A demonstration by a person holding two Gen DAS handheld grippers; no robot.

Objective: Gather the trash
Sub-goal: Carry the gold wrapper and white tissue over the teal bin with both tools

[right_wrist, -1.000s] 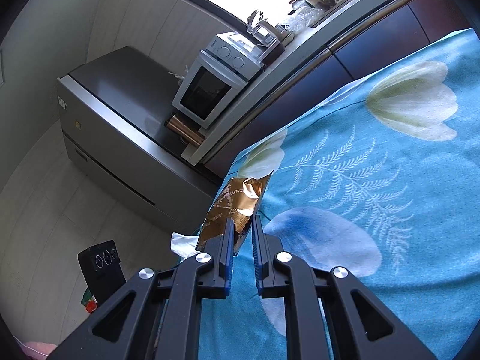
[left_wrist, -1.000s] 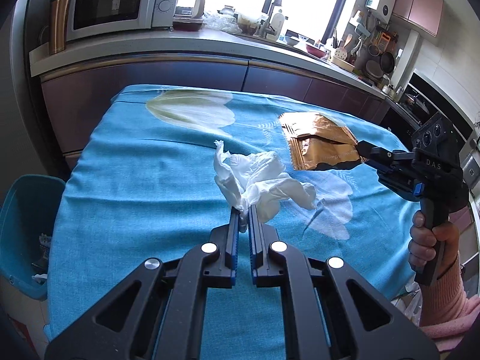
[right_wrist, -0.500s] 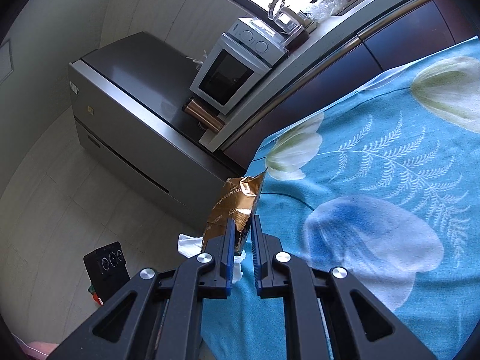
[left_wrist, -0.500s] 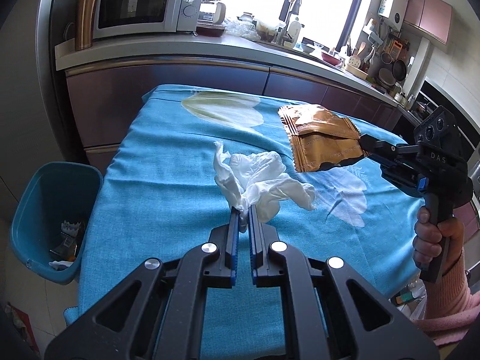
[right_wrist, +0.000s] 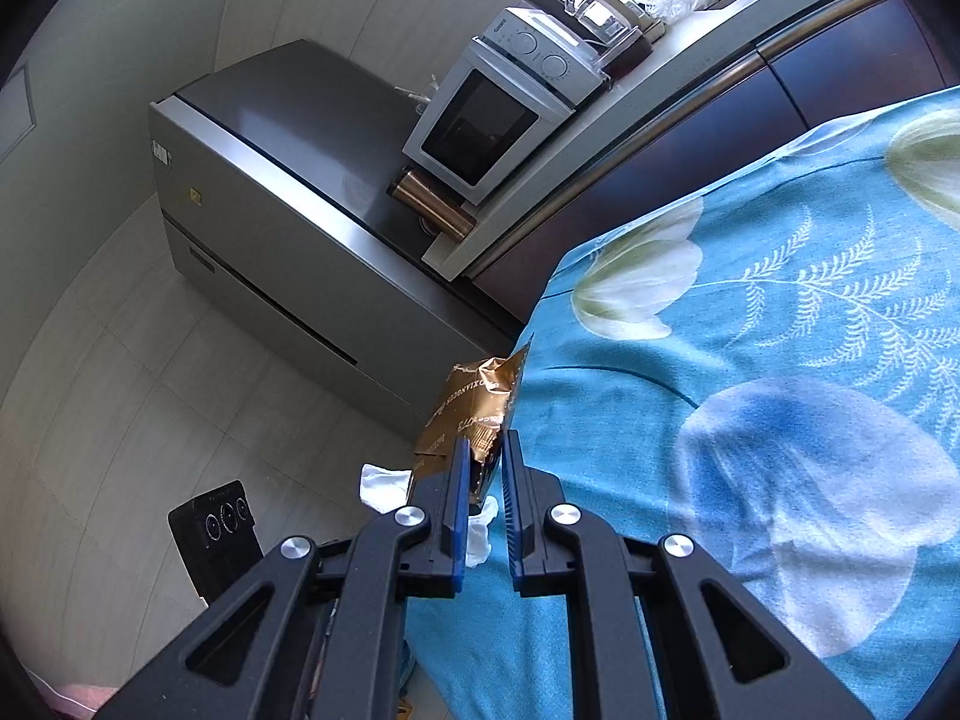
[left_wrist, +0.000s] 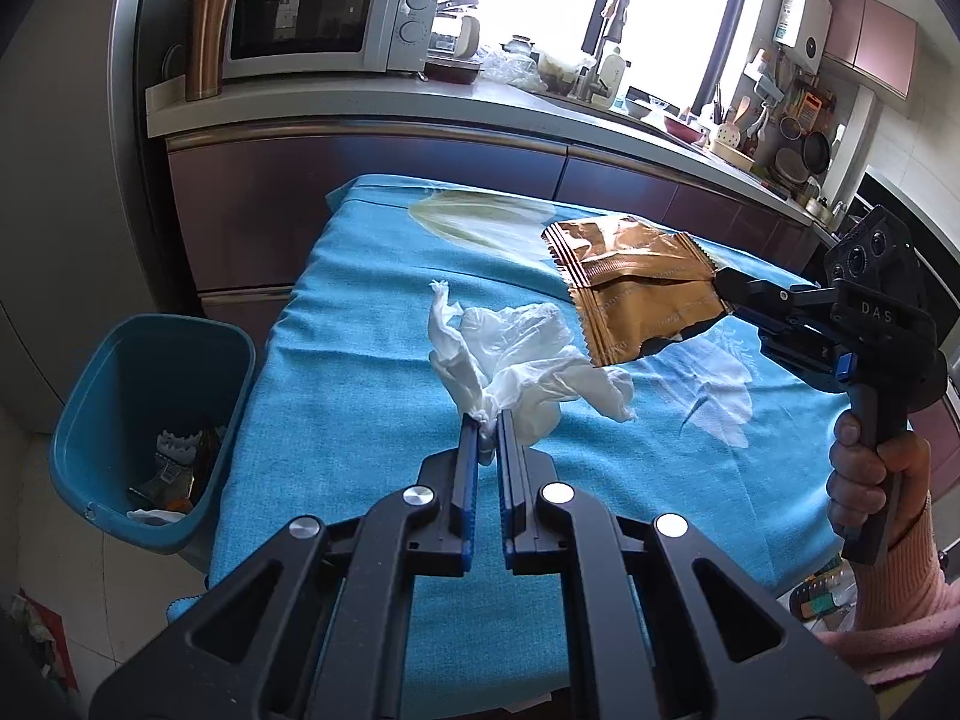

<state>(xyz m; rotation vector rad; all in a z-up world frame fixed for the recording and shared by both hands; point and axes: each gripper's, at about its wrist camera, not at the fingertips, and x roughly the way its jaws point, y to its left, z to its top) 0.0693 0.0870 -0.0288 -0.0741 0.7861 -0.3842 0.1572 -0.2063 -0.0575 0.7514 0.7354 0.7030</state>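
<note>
My left gripper (left_wrist: pixel 487 427) is shut on a crumpled white tissue (left_wrist: pixel 516 360) and holds it above the blue tablecloth (left_wrist: pixel 360 396). My right gripper (right_wrist: pixel 483 450) is shut on a gold-brown snack wrapper (right_wrist: pixel 474 414); in the left wrist view the right gripper (left_wrist: pixel 729 288) holds that wrapper (left_wrist: pixel 636 288) in the air to the right of the tissue. A blue trash bin (left_wrist: pixel 150 420) stands on the floor left of the table, with some trash inside.
A kitchen counter (left_wrist: pixel 420 114) with a microwave (left_wrist: pixel 324 18) and a copper canister (left_wrist: pixel 204 42) runs behind the table. A grey fridge (right_wrist: pixel 288 204) stands on the left. The tablecloth (right_wrist: pixel 750 396) has flower prints.
Both grippers have swung left with their trash. The blue bin has come further into the left wrist view, and the table edge has moved toward the middle of the right wrist view.
</note>
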